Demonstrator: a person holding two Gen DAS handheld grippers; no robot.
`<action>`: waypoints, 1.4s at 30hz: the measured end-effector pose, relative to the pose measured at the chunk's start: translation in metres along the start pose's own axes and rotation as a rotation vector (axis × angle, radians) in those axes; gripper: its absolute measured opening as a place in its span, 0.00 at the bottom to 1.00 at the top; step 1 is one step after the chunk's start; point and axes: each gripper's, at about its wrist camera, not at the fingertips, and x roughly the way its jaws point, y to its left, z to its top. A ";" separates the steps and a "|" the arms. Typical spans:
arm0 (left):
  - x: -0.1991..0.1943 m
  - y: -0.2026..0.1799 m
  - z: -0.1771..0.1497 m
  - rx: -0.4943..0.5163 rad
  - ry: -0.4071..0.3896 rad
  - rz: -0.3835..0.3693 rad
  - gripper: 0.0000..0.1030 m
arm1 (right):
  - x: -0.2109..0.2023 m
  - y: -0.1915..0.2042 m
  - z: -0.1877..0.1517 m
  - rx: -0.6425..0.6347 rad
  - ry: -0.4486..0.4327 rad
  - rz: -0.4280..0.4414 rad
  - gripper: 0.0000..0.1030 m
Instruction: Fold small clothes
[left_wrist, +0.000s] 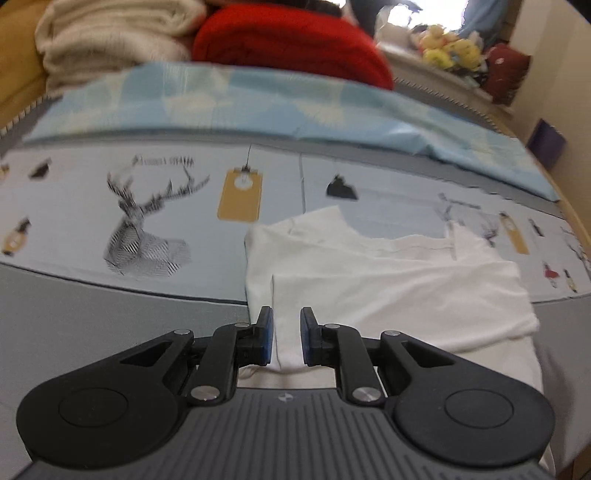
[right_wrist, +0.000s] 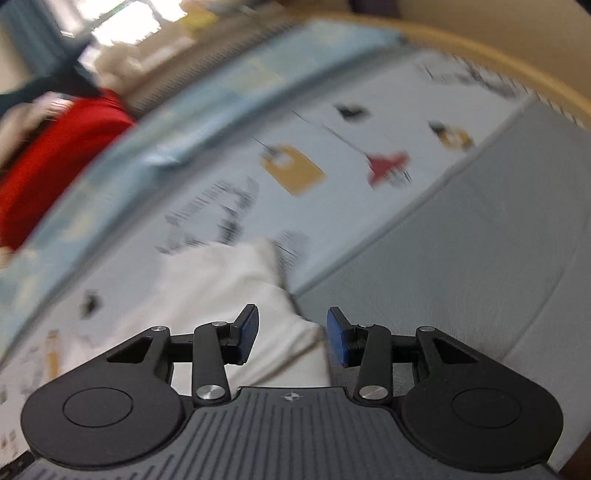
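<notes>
A small white garment (left_wrist: 388, 280) lies partly folded on the bed sheet, one layer doubled over another. My left gripper (left_wrist: 287, 336) hovers at its near left edge, jaws a little apart with white cloth showing in the gap; nothing is clamped. In the blurred right wrist view the white garment (right_wrist: 221, 291) lies below and left. My right gripper (right_wrist: 291, 334) is wide open over the garment's right corner and holds nothing.
The bed sheet (left_wrist: 155, 206) is pale blue with deer and tag prints and a grey border (right_wrist: 461, 258). A folded light blue cloth (left_wrist: 258, 99) lies behind, then a cream blanket (left_wrist: 110, 37) and a red bundle (left_wrist: 288, 40). Plush toys (left_wrist: 450, 48) sit far right.
</notes>
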 end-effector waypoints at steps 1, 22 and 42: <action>-0.016 0.000 -0.002 0.012 -0.019 -0.013 0.19 | -0.020 0.001 0.000 -0.034 -0.027 0.039 0.42; -0.073 0.026 -0.193 -0.098 0.252 -0.128 0.22 | -0.081 -0.114 -0.135 -0.146 0.166 0.082 0.42; -0.020 0.029 -0.216 -0.093 0.461 -0.030 0.24 | -0.039 -0.116 -0.165 -0.309 0.346 -0.012 0.42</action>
